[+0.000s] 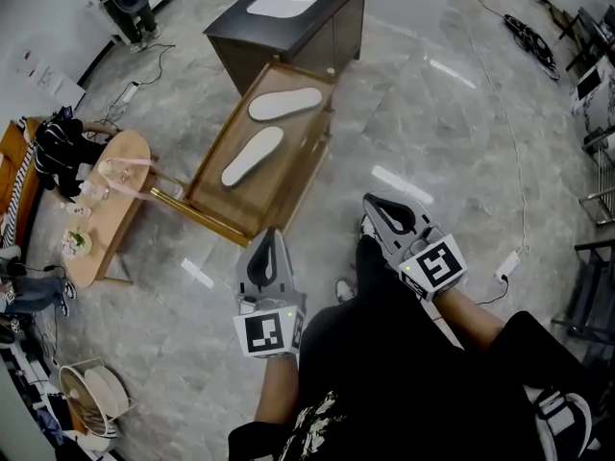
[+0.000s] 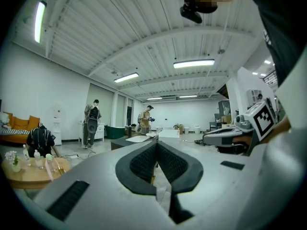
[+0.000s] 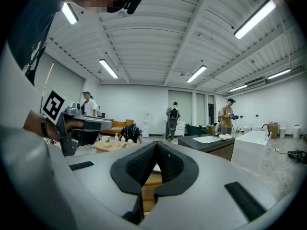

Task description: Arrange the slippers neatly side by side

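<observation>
Two white flat slippers [image 1: 284, 104] lying apart, end to end, on the low rectangular wooden surface [image 1: 288, 173]. Both grey pairs pressed together and empty: left tongs [image 1: 271, 232] just short of that surface's near corner, right tongs [image 1: 369, 201] off its right side.

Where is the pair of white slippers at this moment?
In the head view they lie on the wooden platform, left of centre: the far slipper nearer the dark cabinet, the near slipper below it.
</observation>
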A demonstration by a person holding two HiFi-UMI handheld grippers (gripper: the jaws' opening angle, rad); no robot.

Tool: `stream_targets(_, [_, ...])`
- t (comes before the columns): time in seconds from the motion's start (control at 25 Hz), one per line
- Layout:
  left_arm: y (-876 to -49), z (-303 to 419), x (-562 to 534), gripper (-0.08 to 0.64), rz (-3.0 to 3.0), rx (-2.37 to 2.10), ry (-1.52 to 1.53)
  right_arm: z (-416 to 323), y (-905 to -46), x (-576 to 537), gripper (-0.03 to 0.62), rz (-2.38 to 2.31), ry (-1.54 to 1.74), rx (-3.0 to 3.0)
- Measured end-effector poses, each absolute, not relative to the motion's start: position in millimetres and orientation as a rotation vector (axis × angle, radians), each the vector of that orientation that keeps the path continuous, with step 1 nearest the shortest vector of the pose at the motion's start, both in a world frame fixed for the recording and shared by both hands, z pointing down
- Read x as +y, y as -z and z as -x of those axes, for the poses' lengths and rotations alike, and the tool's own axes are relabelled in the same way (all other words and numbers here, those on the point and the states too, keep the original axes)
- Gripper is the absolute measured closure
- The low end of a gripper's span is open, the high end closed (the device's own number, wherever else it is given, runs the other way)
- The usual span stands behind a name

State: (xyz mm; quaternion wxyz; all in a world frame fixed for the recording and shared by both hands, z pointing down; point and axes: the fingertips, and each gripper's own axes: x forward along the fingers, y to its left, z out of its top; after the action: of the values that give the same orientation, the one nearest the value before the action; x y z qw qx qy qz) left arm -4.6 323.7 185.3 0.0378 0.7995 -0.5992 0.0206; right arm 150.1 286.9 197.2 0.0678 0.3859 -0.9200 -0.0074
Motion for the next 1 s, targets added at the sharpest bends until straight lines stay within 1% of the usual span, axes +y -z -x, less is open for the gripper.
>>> stream_targets(0.52, [-186,-7,298,0.558,-2.46,-1.825,-0.092,-159,-200,260,0.601,-1.149,0.014,-2.77])
stream_targets(1.0, [-187,-13,246,0.558,-2.441,-1.825,-0.104,-163,-201,206,0.601,-1.131,-0.012,-2.775])
